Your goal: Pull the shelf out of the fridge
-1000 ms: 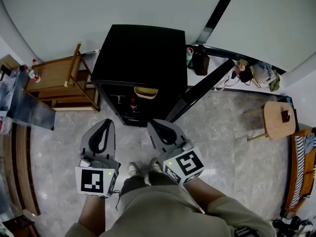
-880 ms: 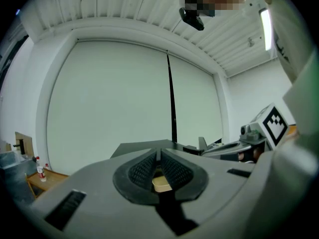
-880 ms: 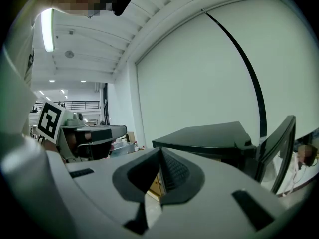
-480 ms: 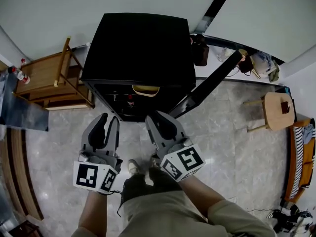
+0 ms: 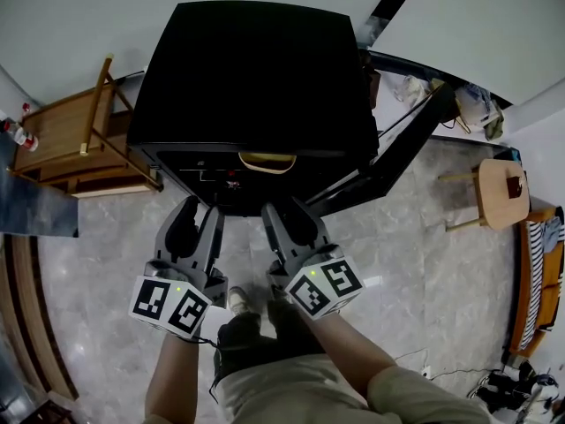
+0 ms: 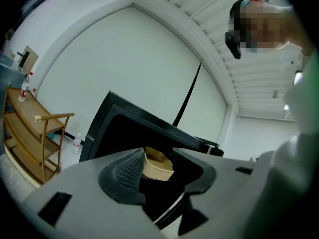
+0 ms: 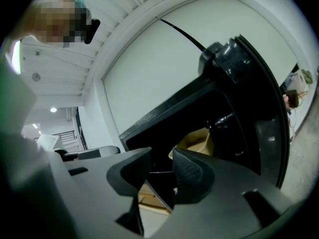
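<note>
As they face the fridge (image 5: 256, 69), left hand-held gripper (image 5: 199, 212) and right hand-held gripper (image 5: 284, 210) just opened, empty.

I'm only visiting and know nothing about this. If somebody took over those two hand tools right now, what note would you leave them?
Left gripper: jaws have just been opening, nothing between them, held low in front of the fridge.
Right gripper: the same, open and empty.
Fridge: its door is swung open to the right. A tan bowl sits inside near the top. The shelf is hard to make out in the dark inside.
Done: door open, both grippers facing the opening.
Left: reach in, grip the shelf and pull it out.
</note>
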Demonstrator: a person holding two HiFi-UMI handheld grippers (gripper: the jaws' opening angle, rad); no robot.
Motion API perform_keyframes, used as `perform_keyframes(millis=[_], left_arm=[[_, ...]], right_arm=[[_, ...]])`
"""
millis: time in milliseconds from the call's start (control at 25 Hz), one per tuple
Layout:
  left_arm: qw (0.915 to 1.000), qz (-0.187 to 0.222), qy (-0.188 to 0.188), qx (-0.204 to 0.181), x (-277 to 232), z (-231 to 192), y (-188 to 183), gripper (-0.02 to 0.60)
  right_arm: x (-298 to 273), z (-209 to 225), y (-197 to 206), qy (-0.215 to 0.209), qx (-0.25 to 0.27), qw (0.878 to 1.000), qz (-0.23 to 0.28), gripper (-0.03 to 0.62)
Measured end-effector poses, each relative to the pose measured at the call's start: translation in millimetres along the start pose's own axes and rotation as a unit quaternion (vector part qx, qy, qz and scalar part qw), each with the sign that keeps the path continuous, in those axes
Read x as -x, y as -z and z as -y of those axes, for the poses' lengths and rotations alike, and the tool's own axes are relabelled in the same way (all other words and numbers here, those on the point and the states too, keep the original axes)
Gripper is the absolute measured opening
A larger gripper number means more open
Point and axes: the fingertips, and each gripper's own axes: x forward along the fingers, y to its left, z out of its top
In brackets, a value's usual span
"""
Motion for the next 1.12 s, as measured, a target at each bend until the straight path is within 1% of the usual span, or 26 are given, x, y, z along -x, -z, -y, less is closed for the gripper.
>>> perform_keyframes(millis=[80, 200, 320, 440, 600, 720, 840, 920, 1040, 1120], left_arm=[[0.9999, 0.000, 0.004, 0.013, -7.7, -10.8, 12.1, 0.166], [0.9995, -0.002, 0.016, 0.028, -19.5, -25.1, 32.4, 0.201], [0.9976, 0.007, 0.018, 0.067, -30.4, -41.1, 51.6, 0.207], [0.9936, 0.010, 0.016, 0.111, -39.9, -58.8, 72.8, 0.207], [0.9878, -0.010, 0.030, 0.153, -52.7, -73.3, 104.1, 0.218], [0.9823, -0.012, 0.036, 0.183, -61.5, -90.8, 128.1, 0.222], [0.9745, -0.011, 0.035, 0.221, -73.0, -107.3, 150.8, 0.224], [0.9668, -0.008, 0.037, 0.253, -82.5, -112.2, 159.7, 0.224], [0.9536, -0.001, 0.037, 0.299, -92.2, -128.6, 180.3, 0.225], [0.9418, 0.005, 0.038, 0.334, -97.2, -138.6, 194.7, 0.225]], right_arm=[[-7.4, 10.6, 12.8, 0.009, -0.011, 1.000, 0.007, 0.094], [-17.0, 28.5, 31.0, 0.027, -0.022, 0.999, 0.018, 0.091], [-27.0, 48.0, 51.7, 0.044, -0.036, 0.998, 0.012, 0.094], [-36.6, 67.6, 75.3, 0.059, -0.057, 0.997, 0.007, 0.115], [-42.9, 94.6, 100.9, 0.082, -0.089, 0.993, 0.016, 0.127], [-45.9, 113.9, 120.8, 0.094, -0.117, 0.988, 0.018, 0.144], [-48.7, 130.8, 141.4, 0.103, -0.138, 0.985, 0.017, 0.149], [-52.3, 139.6, 154.6, 0.104, -0.150, 0.983, 0.015, 0.152], [-58.8, 152.4, 170.6, 0.106, -0.172, 0.979, 0.020, 0.155], [-63.7, 160.9, 180.1, 0.107, -0.189, 0.976, 0.026, 0.155]])
